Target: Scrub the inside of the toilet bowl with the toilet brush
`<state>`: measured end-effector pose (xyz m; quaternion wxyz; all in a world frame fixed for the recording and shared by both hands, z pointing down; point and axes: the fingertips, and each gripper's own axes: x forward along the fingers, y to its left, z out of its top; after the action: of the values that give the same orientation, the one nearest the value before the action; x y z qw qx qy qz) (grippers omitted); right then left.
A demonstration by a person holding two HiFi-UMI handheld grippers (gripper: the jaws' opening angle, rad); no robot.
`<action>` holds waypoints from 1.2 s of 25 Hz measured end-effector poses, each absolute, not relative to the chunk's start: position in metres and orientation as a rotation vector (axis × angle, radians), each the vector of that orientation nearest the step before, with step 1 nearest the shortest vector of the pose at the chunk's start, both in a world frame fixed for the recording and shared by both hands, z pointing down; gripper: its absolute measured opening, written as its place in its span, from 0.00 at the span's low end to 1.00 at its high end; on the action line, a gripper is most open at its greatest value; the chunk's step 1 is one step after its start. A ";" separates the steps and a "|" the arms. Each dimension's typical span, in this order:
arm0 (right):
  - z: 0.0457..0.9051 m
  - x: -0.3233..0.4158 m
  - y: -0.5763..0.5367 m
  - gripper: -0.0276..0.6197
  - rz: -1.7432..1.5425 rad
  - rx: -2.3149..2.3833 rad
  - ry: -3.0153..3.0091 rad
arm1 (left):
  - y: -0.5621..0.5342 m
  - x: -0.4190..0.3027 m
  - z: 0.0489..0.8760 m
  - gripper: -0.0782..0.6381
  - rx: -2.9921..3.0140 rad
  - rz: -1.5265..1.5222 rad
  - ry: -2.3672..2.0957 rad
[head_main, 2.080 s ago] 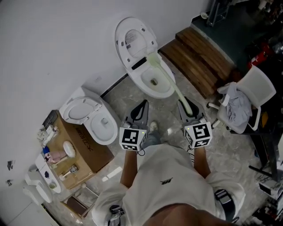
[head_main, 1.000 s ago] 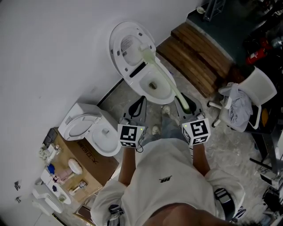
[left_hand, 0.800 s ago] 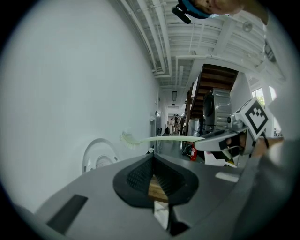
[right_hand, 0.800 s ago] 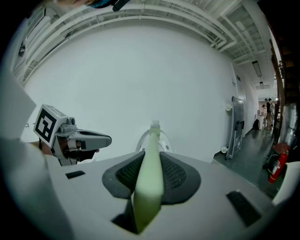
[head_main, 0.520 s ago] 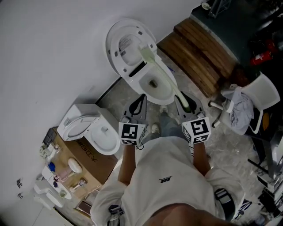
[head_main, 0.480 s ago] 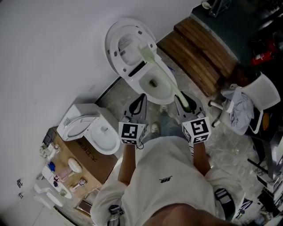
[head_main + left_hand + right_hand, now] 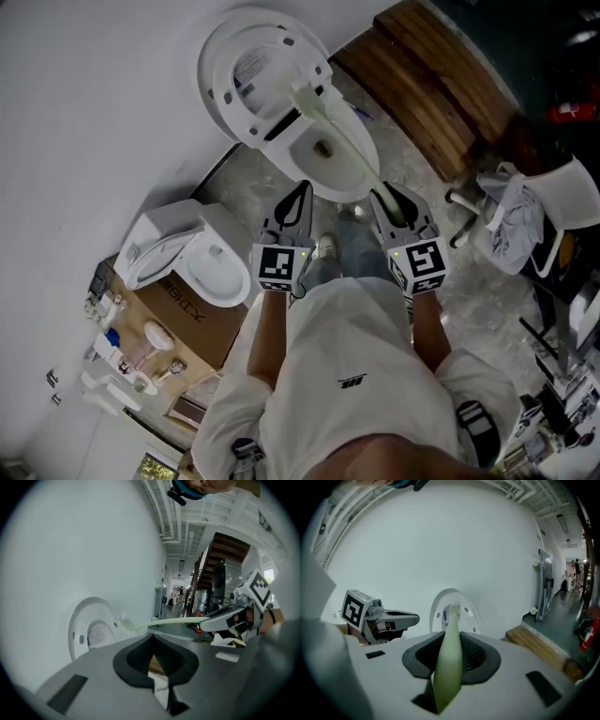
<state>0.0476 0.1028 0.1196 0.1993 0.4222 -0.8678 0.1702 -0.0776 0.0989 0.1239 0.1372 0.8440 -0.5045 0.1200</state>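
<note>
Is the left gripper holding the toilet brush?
No, the toilet brush sits clamped in the right gripper, and the left gripper's jaws hold nothing.

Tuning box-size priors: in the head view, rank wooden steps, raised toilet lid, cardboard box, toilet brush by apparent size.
1. wooden steps, partly cropped.
2. raised toilet lid and cardboard box: too close to rank; box partly hidden.
3. toilet brush.

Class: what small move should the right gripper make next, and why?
Probably tip the toilet brush down into the toilet bowl: the right gripper is shut on its handle, but its head sits up by the raised lid.
</note>
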 end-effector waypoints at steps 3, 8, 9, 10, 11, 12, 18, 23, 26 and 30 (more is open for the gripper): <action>0.144 0.048 0.094 0.18 0.532 1.151 -2.399 | 0.085 -0.077 0.146 0.12 2.415 0.375 -1.455; 0.185 0.050 0.085 0.18 0.601 1.107 -2.354 | 0.068 -0.081 0.186 0.12 2.372 0.424 -1.448; 0.194 0.051 0.083 0.18 0.611 1.098 -2.344 | 0.065 -0.082 0.195 0.12 2.359 0.429 -1.446; 0.202 0.051 0.080 0.18 0.619 1.089 -2.335 | 0.062 -0.083 0.204 0.12 2.346 0.434 -1.444; 0.211 0.052 0.078 0.18 0.623 1.081 -2.327 | 0.060 -0.083 0.213 0.12 2.333 0.440 -1.442; 0.219 0.052 0.076 0.18 0.624 1.071 -2.319 | 0.058 -0.083 0.222 0.12 2.321 0.446 -1.439; 0.274 0.055 0.062 0.18 0.659 1.018 -2.273 | 0.044 -0.081 0.272 0.12 2.242 0.468 -1.427; 0.312 0.058 0.055 0.18 0.703 0.975 -2.245 | 0.036 -0.075 0.308 0.12 2.191 0.489 -1.412; 0.331 0.060 0.050 0.18 0.722 0.954 -2.234 | 0.031 -0.070 0.329 0.12 2.175 0.507 -1.397; 0.354 0.059 0.051 0.18 0.734 0.929 -2.216 | 0.033 -0.071 0.355 0.12 2.149 0.520 -1.377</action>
<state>0.0585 0.0511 0.3543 0.3093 0.3517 -0.8387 0.2778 -0.0708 0.0331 0.3554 0.2651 0.7955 -0.5098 0.1925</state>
